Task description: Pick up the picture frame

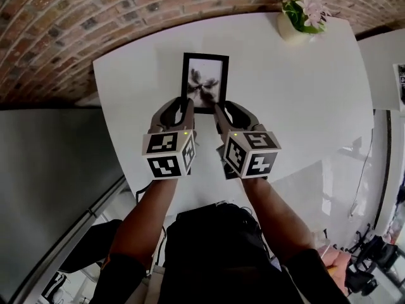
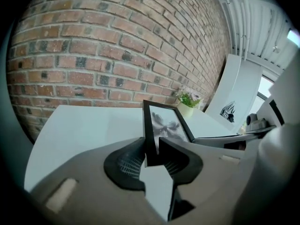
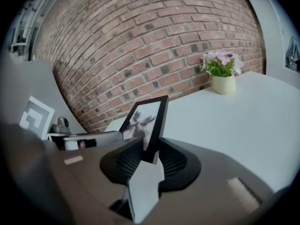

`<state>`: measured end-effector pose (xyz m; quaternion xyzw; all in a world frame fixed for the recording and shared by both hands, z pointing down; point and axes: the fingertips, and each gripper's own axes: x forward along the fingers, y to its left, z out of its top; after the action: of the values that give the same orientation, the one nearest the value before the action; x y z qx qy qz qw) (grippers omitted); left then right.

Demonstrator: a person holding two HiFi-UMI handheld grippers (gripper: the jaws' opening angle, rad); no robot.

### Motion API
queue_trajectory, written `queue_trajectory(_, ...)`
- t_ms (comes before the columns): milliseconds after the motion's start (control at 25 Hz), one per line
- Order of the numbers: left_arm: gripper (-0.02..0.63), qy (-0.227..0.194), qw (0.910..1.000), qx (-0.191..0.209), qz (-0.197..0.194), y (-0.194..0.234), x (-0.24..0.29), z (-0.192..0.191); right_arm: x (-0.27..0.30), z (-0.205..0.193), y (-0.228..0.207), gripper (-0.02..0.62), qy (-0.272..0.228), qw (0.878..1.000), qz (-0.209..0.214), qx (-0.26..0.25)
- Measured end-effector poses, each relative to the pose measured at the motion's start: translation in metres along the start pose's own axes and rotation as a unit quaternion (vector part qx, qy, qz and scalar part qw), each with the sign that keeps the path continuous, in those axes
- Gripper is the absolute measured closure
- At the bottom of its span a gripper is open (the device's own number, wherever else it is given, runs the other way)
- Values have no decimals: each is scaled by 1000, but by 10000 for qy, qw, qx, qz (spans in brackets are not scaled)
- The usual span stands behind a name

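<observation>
Brick wall (image 1: pixel 76 24) backs a white table (image 1: pixel 304 106) with a potted flower (image 1: pixel 297 18) at its far right corner. The picture frame (image 1: pixel 204 81) is held over the middle of the table, just ahead of the person, with its top edge toward the wall. It looks lifted off the tabletop, though no view shows the gap beneath it. The left gripper (image 1: pixel 183 106) has its jaws part closed and clamped across the frame's lower left corner. The right gripper (image 1: pixel 221 108) grips the lower right corner the same way, so each claw pinches the black moulding between its ribbed pads (image 3: pixel 129 161). The frame is a slim upright rectangle with a narrow black border around a pale print of dark, petal-like shapes. It will likely be light and stiff. The smooth moulding could slip in a loose grip, and the front, if glazed, would be fragile. The corners seem the best place to hold it, on the moulding rather than on the picture face. With both grips at the bottom, the frame may tip forward or back, so it wants level, matched hands.
</observation>
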<state>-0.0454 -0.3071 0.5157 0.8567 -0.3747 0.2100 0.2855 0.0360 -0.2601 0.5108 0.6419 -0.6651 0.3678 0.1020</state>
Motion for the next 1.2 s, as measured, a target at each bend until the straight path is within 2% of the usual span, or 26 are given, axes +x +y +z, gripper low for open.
queue_trajectory(440,521,-289,9970,323,-636,-126,-40,-6,-131,2,-50,518,-640,9959,-628,114)
queue_trajectory(840,526,-412,9914,723,-1013,-226,-91,-34,-241,-25,-81,522,-1100,9893,-902,335)
queue_trajectory(1200,526,-529,9876,861,-1198,-292,-148,-76,-332,-66,-89,526,-1441,9828,-1066,441)
